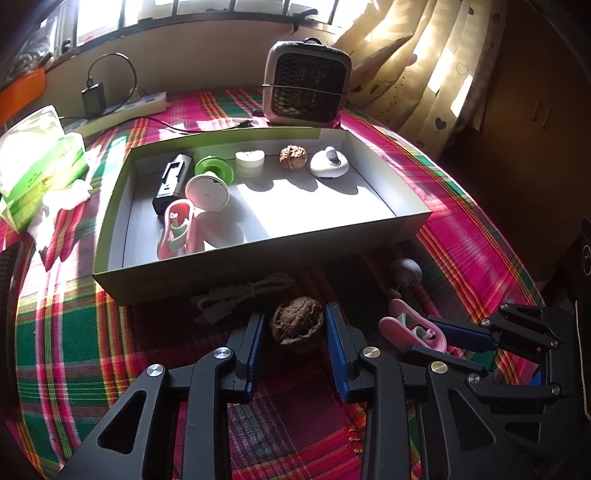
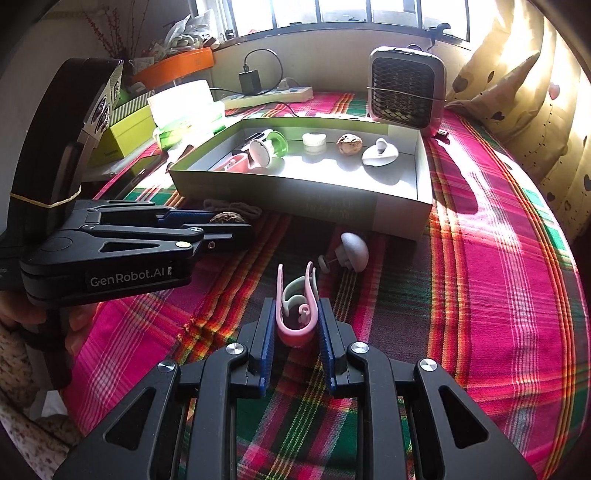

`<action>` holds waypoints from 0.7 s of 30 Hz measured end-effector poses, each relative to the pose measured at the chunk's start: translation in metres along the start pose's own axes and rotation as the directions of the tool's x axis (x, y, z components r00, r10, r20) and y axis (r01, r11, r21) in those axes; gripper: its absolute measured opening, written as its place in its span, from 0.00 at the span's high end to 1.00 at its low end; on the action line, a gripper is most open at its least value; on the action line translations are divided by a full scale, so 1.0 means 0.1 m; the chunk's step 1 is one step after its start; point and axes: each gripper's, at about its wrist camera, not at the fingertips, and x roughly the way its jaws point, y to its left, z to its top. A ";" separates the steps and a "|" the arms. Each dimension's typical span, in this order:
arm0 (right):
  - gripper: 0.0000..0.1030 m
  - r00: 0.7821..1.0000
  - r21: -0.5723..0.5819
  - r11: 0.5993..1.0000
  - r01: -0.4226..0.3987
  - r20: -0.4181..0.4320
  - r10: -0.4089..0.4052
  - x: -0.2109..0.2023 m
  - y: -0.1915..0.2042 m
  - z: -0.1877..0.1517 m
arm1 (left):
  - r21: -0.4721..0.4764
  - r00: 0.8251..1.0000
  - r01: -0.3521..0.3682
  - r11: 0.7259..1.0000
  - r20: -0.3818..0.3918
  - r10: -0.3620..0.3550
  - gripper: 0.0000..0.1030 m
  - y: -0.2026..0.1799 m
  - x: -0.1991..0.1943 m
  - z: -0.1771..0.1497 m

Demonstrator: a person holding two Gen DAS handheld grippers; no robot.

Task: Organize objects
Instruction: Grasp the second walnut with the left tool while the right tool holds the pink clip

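Walnut point(image 1: 297, 320) between left jaws, pink clip point(image 2: 297, 306) between right jaws

A home room is suggested: a plaid cloth point(image 1: 461, 206) is spread over the counter, heart-patterned curtains point(image 1: 436, 74) are hung at two o'clock beside a sunlit barred window point(image 2: 332, 14), a small heater point(image 1: 308, 83) at twelve.

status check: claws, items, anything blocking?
Left claw around walnut. Right claw shut on pink clip. Box ahead, nothing blocking.

"GenRobot.AI" stands on the left claw's point(image 2: 225, 225) black body (box lettering too faint).
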 end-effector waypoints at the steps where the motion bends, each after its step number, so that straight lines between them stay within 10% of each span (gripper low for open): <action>1: 0.78 1.000 0.001 1.000 0.002 0.001 -0.002 0.00 0.00 0.00 | -0.001 1.000 0.000 1.000 0.001 0.000 0.72 0.00 -0.01 0.00; 21: 0.78 0.999 -0.014 1.000 0.019 0.039 -0.018 -0.11 0.01 0.10 | 0.000 0.999 0.010 1.000 0.046 -0.010 0.72 0.01 -0.18 0.06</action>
